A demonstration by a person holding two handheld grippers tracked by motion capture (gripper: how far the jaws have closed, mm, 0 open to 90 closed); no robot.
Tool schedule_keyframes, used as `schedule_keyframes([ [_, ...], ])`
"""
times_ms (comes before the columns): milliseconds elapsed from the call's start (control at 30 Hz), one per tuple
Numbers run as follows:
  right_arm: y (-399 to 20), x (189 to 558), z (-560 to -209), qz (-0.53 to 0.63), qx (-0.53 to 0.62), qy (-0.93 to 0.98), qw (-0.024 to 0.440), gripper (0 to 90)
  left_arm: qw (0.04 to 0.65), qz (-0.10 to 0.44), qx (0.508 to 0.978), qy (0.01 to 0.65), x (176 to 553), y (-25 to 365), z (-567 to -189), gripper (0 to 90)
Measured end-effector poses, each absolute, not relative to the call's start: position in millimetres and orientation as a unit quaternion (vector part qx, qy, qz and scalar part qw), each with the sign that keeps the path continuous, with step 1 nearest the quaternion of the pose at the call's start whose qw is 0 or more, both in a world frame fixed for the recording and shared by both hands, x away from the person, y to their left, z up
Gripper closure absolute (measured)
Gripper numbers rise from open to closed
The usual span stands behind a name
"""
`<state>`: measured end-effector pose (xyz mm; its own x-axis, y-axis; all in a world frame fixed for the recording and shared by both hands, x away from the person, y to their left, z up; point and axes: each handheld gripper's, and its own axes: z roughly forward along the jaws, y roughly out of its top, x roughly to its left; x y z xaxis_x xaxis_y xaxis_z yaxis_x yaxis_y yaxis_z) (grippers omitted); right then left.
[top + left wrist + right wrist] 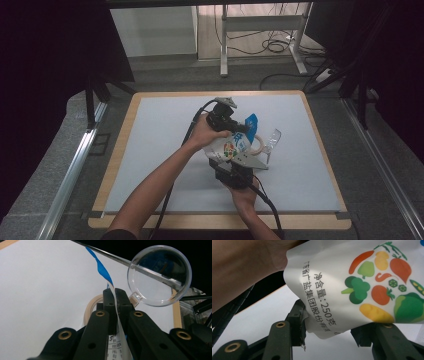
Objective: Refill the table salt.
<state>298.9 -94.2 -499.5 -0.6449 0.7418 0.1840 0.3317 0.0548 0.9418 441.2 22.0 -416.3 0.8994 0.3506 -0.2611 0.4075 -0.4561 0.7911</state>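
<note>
A white salt bag (234, 144) with printed vegetables and a blue top is held up over the mat between both grippers. My left gripper (236, 127) is shut on the bag's thin upper edge (115, 298), and the blue strip (102, 269) runs away from its jaws. My right gripper (228, 159) sits below, shut on the bag's lower corner (329, 325), with one pad on each side of it. The bag (362, 277) hangs across the right gripper view. A hand shows at that view's top left.
A clear plastic cup (272, 140) lies tipped just right of the bag, its round mouth (160, 277) facing the left gripper. A tape roll (258, 145) lies beside it (89, 310). The pale mat (165, 150) covers a wooden table, with dark floor around.
</note>
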Motion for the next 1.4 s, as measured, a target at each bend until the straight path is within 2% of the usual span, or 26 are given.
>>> schedule_keyframes([
  [867,-90.8,297.2,-495.6,0.569,0.384,0.703,0.187,52.2,0.46,-0.028,0.861,0.217,441.2,18.0,-413.0,89.0],
  [1400,-99.9,300.0,-499.5,0.587,0.376,0.7,0.159,53.6,0.468,-0.026,0.856,0.218,441.9,23.2,-413.5,88.8],
])
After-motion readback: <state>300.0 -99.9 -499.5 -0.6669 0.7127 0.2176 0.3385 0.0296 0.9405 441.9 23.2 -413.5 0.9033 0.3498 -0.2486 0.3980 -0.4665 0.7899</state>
